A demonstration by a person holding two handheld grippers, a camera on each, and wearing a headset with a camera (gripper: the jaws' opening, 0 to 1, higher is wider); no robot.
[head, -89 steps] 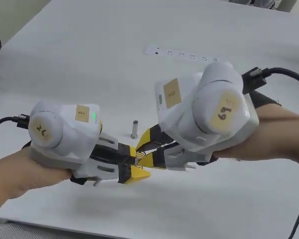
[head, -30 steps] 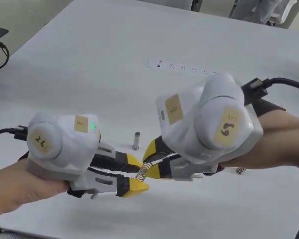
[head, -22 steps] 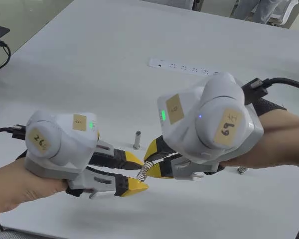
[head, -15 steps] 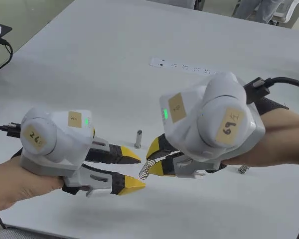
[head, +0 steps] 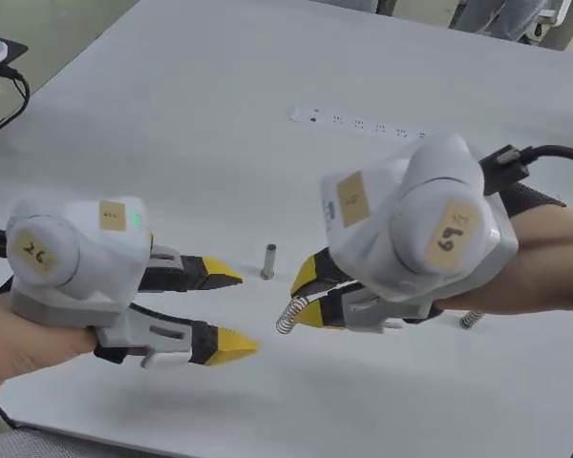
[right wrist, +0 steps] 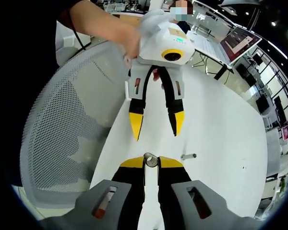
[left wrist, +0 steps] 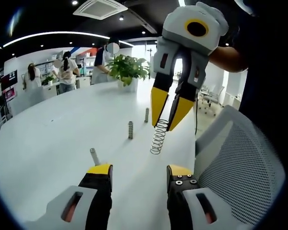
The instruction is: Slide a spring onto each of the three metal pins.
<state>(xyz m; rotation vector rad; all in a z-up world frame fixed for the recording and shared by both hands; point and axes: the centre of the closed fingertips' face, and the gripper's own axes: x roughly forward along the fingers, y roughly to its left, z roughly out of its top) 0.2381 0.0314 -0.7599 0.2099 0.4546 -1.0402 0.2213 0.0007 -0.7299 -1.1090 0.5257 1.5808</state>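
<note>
Spring (head: 288,315) was the one piece being carried: a silver open-wound coil, clamped by its upper end between the yellow tips of the right gripper (head: 304,303), right of centre in the head view. Its free end slanted down and to the left, above the white table (head: 172,114). The left gripper (head: 241,311), at lower left of that view, had its jaws spread wide with nothing between them, and its tips faced the spring across a small gap. A bare metal pin (head: 268,260) stood upright on the table, just above and between the two grippers. A white power strip (head: 363,124) lay well beyond it, towards the top of the frame. At lower right we saw another small coil (head: 470,320) tucked beside the hand, partly hidden.

From the left gripper view we saw the spring side-on, gently curved and hanging below the right gripper's tips. The bare pin stood at lower left, and two small ribbed uprights (left wrist: 130,129) stood farther back; we could not tell whether pins were inside them. A mesh chair (left wrist: 240,158) filled the right side.

In the right gripper view the spring appeared end-on, as a small ring pinched between that gripper's own tips at lower centre. The open left gripper pointed down at it from above.
</note>
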